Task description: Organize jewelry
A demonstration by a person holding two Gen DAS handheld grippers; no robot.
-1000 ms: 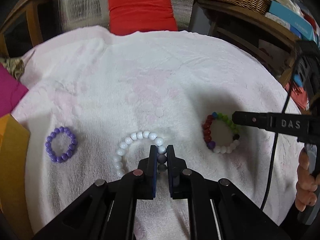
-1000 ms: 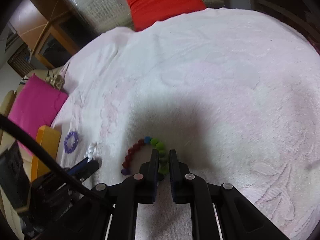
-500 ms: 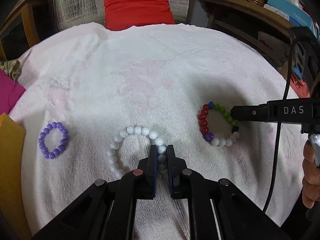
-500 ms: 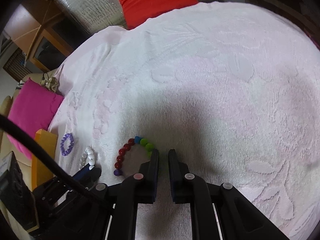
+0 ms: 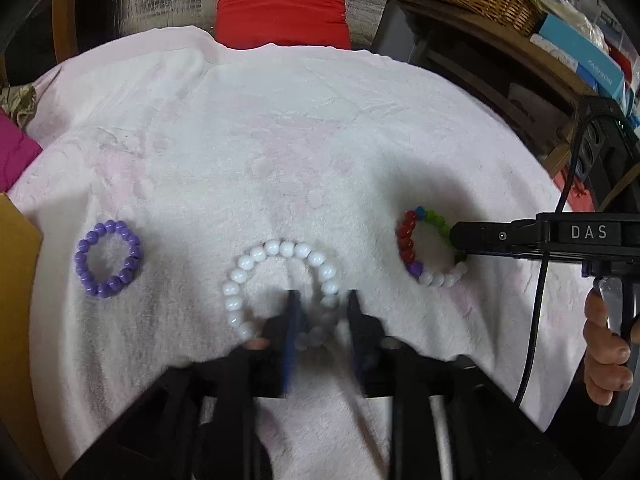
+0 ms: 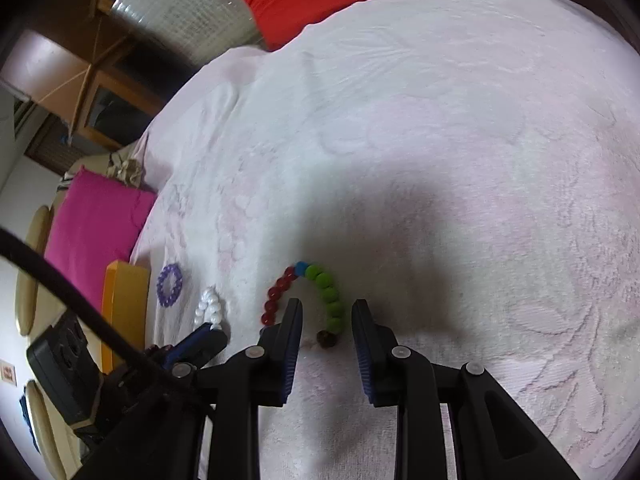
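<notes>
Three bead bracelets flat on a pale pink towel [image 5: 280, 128], in a row, well apart. Purple one [image 5: 108, 258] at the left, white one [image 5: 280, 284] in the middle, mixed one [image 5: 428, 246] (red, blue, green, purple, white beads) at the right.

Left gripper [image 5: 322, 304] low over the white one's near right arc, jaws opening, blurred; beads between the fingers, pads clear of them.

Right gripper [image 6: 326, 312] astride the mixed one's green arc, jaws opening too; green beads and a dark bead in the gap, untouched on either side. Seen from the left wrist, reaching in from the right, a hand [image 5: 608, 344] on its handle.

Red cushion [image 5: 280, 4] beyond the towel.
</notes>
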